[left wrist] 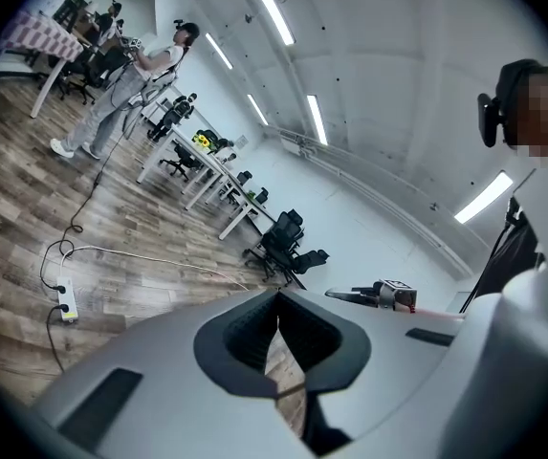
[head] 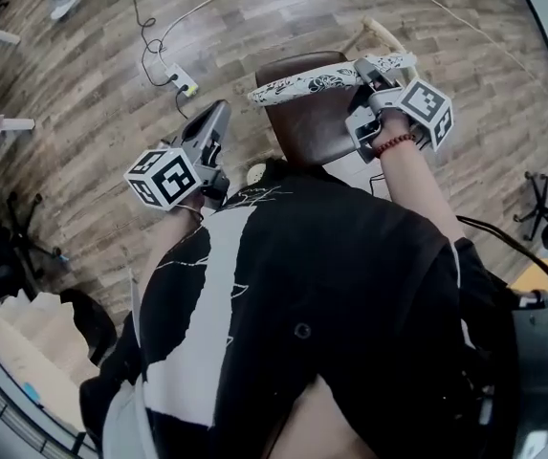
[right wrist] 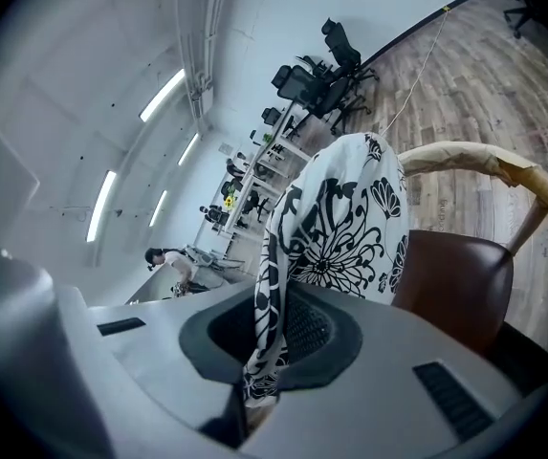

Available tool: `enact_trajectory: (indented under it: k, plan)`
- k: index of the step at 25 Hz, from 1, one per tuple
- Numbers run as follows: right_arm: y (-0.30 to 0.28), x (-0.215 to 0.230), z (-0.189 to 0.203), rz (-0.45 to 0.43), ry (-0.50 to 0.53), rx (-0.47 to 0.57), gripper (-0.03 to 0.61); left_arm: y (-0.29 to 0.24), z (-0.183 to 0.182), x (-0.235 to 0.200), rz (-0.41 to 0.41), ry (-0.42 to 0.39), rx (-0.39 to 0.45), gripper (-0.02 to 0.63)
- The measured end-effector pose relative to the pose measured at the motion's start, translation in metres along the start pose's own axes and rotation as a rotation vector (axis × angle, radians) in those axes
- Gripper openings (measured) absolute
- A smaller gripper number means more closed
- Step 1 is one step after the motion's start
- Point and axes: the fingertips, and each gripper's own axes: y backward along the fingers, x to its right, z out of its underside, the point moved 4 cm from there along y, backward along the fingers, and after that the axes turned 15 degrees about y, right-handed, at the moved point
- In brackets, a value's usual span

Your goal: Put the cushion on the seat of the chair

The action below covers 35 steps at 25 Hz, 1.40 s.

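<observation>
Right gripper (head: 363, 73) first: in the head view it sits at about one o'clock, jaws clamped on one end of the black-and-white patterned cushion (head: 317, 80). I see the cushion edge-on as a narrow band stretching toward eleven o'clock, in the air above the brown chair (head: 297, 132) and not yet resting on it. Left gripper (head: 218, 115) is at ten o'clock, well apart from the cushion, out over the wood floor (head: 92, 84).

From the left gripper view, its jaws are together with nothing between them. Only floor and distant desks (left wrist: 192, 165) lie beyond.

From the right gripper view, the pads pinch a fold of the fabric and the cushion rises toward twelve o'clock. The seat (right wrist: 455, 290) lies at four o'clock, the pale back rail (right wrist: 470, 156) at two o'clock.

I judge the step in hand is lowering. To do it well I'd roll the cushion flat, bring its free end down first, centre it on the seat, and only then let go. The idle left gripper could steady the far end. As for holders, the seat is the only one, and what I see of it bears nothing.
</observation>
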Motion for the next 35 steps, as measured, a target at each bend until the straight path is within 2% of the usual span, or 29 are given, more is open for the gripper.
enact_trajectory:
  k: [7, 10, 15, 23, 35]
  plan:
    - [-0.015, 0.026, 0.001, 0.02, -0.104, 0.002, 0.026, 0.037, 0.029, 0.001, -0.116, 0.048, 0.085, 0.014]
    - [-0.051, 0.037, -0.022, 0.031, -0.147, 0.004, 0.026, 0.028, 0.029, 0.001, -0.194, 0.083, 0.112, 0.014]
    - [-0.08, 0.035, -0.045, 0.008, -0.146, 0.033, 0.026, 0.029, 0.027, 0.002, -0.255, 0.107, 0.154, 0.014]
    - [-0.101, 0.039, -0.043, -0.02, -0.153, 0.004, 0.026, 0.033, 0.036, 0.009, -0.304, 0.121, 0.189, 0.014]
    - [-0.063, 0.109, 0.011, 0.093, -0.138, -0.148, 0.026, 0.019, 0.056, 0.021, -0.311, 0.105, 0.14, 0.014]
